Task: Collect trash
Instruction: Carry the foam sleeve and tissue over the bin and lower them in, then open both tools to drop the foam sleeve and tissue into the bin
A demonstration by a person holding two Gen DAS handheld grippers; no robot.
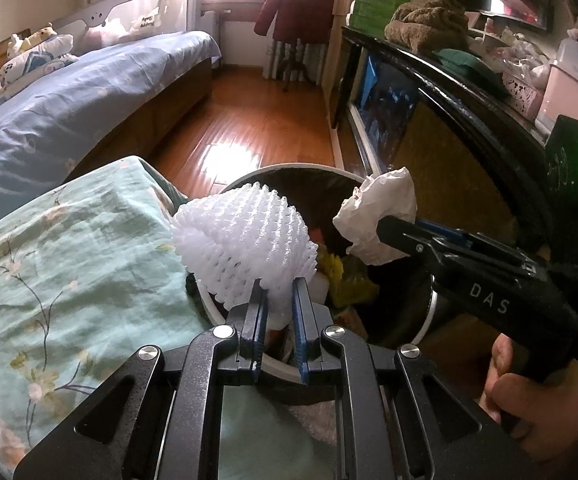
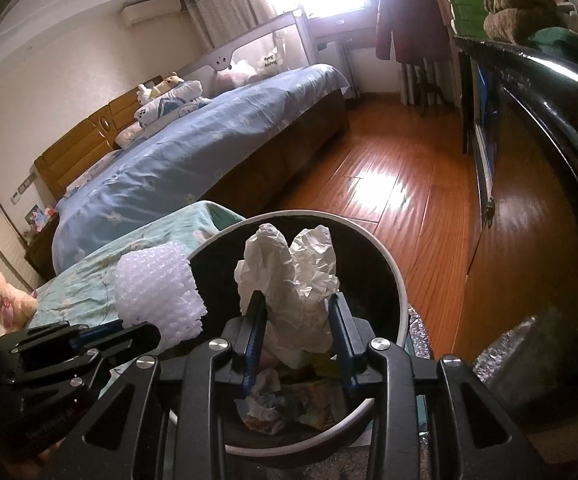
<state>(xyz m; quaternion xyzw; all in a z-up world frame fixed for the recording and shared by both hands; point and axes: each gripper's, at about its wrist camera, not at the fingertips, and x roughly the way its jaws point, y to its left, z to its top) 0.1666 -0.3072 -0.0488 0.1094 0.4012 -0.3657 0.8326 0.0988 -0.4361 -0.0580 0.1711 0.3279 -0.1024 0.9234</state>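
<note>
A round bin with a white rim (image 2: 393,268) and a dark liner stands under both grippers, with crumpled paper and wrappers (image 2: 285,404) at its bottom. My left gripper (image 1: 279,286) is shut on a white foam net sleeve (image 1: 245,236), which hangs over the bin's near-left rim (image 1: 289,168). My right gripper (image 2: 296,300) is shut on a crumpled white paper (image 2: 293,272) above the bin's opening. From the left wrist the right gripper (image 1: 393,228) comes in from the right with the paper (image 1: 381,216). From the right wrist the foam net (image 2: 157,292) and left gripper (image 2: 129,326) are at lower left.
A green floral cloth (image 1: 69,260) lies against the bin's left side. Behind it is a bed with a blue cover (image 2: 193,148). Wooden floor (image 1: 257,128) stretches beyond the bin. A dark cabinet (image 1: 469,92) runs along the right. A person's hand (image 1: 529,392) grips the right tool.
</note>
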